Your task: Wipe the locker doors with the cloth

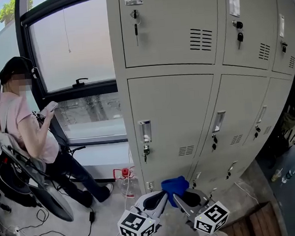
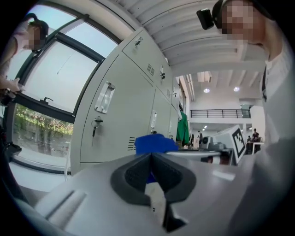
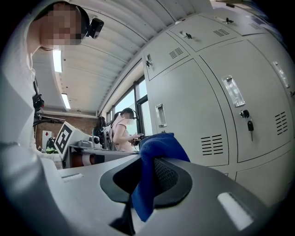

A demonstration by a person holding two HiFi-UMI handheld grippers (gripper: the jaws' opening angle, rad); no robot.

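Note:
A blue cloth (image 1: 174,185) is bunched between the tips of both grippers, low in front of the grey locker bank (image 1: 173,118). My left gripper (image 1: 163,196) has its jaws closed at the tips, with the cloth (image 2: 154,143) poking out just beyond them and blue showing in the gap. My right gripper (image 1: 180,198) is shut on the cloth (image 3: 156,145), which drapes down between its black pads (image 3: 168,177). The locker doors (image 3: 198,115) stand close ahead, with handles and keys in their locks.
A person (image 1: 26,129) stands at the left by the window (image 1: 73,44), looking at a phone. A red-capped bottle (image 1: 126,180) and cables lie on the floor near the lockers. A wooden pallet (image 1: 252,224) sits at the bottom right.

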